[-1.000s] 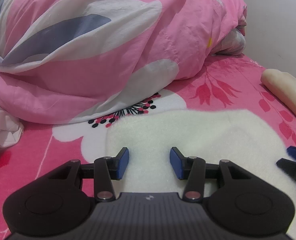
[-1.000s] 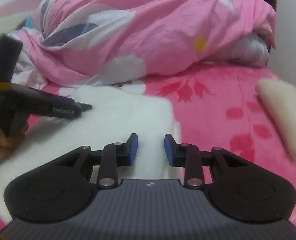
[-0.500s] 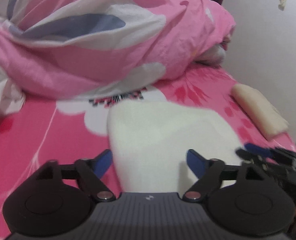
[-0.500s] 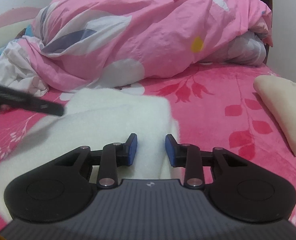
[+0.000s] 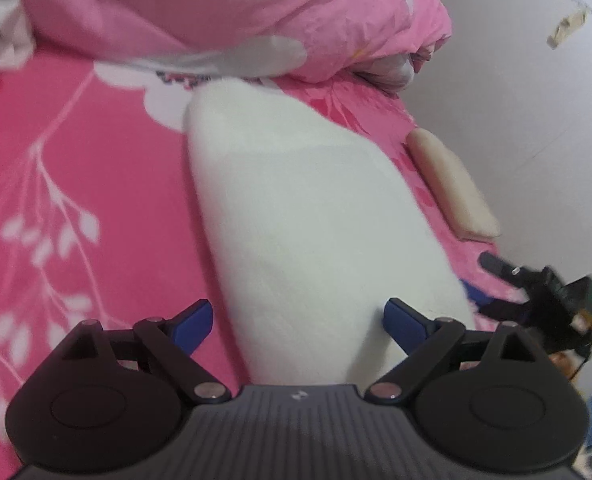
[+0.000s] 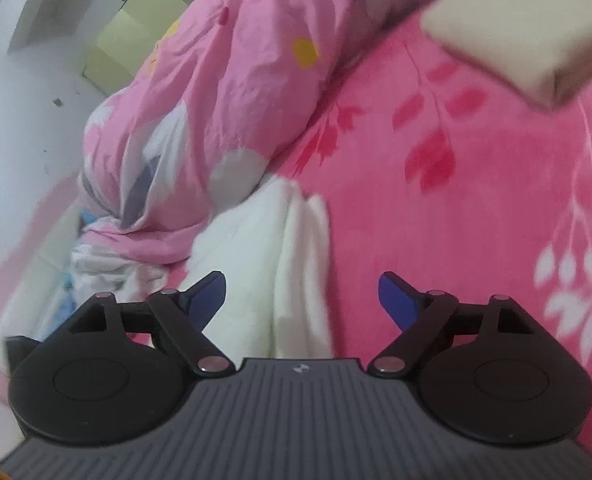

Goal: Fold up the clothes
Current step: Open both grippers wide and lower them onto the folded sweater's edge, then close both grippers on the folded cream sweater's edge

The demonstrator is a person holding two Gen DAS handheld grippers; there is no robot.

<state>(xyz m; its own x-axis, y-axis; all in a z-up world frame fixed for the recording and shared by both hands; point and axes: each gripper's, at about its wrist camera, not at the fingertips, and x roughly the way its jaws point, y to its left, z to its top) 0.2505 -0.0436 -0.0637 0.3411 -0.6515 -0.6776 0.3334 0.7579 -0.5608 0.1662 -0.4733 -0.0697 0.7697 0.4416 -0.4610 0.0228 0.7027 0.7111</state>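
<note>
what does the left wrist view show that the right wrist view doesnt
Only the left wrist view shows the right gripper from outside, at the white garment's near right edge, its jaws blurred there, and scraps stuck on the wall.

Only the right wrist view shows a yellow-green cardboard box behind the pink duvet.

Both show the white garment lying on the pink floral bedsheet, the duvet heaped behind it, the folded beige garment off to the right, and each view's own gripper open, holding nothing; left gripper.
</note>
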